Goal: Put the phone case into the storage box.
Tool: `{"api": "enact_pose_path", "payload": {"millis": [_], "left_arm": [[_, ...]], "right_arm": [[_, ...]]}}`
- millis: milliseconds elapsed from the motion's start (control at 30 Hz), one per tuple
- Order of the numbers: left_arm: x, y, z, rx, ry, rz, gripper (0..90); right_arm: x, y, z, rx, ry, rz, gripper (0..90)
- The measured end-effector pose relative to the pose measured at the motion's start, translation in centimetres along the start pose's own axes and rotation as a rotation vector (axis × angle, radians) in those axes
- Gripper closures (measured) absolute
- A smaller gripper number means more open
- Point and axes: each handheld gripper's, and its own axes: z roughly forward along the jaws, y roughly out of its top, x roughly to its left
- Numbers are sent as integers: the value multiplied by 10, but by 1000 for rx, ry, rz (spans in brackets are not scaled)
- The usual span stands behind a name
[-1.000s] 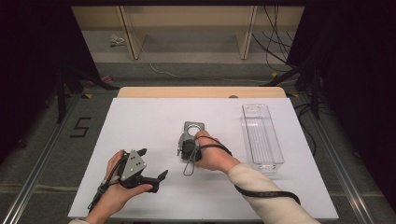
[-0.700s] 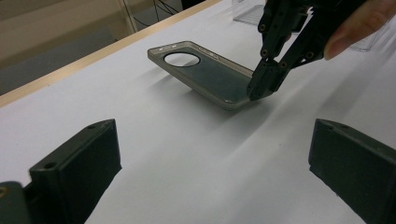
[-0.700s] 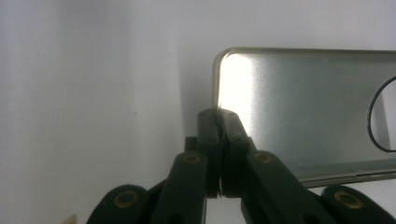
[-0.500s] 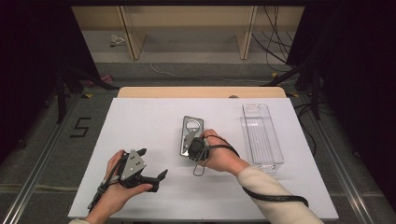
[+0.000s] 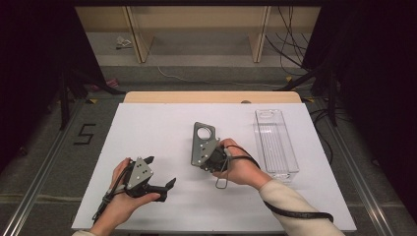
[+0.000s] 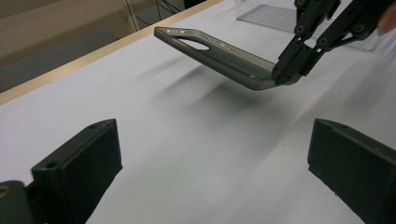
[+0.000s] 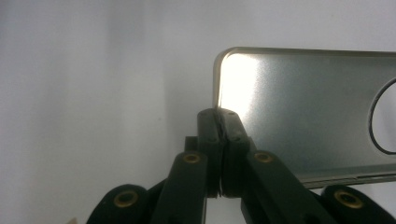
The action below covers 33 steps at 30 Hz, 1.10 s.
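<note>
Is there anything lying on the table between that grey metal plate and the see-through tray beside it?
Nothing visible. The right claw grips the grey metal plate with a round hole by one edge, lifted off the white table; bare tabletop lies between it and the clear plastic tray.

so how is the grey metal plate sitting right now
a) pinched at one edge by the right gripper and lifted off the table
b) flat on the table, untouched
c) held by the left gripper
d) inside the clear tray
a: the right gripper is shut on the edge of the metal plate, which hangs above its shadow on the table.
</note>
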Motion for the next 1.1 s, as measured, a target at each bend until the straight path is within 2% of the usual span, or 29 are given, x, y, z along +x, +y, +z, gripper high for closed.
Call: {"api": "enact_pose_path", "payload": {"millis": [767, 933, 1100], "left_arm": [[5, 0, 2, 3, 15, -29, 49], [13, 7, 6, 6, 39, -73, 80], [24, 19, 14, 20, 34, -113, 97]], "right_arm": [[18, -10, -16, -77, 7, -15, 895], [21, -11, -20, -85, 7, -16, 895], [26, -12, -20, -88, 5, -27, 896]]}}
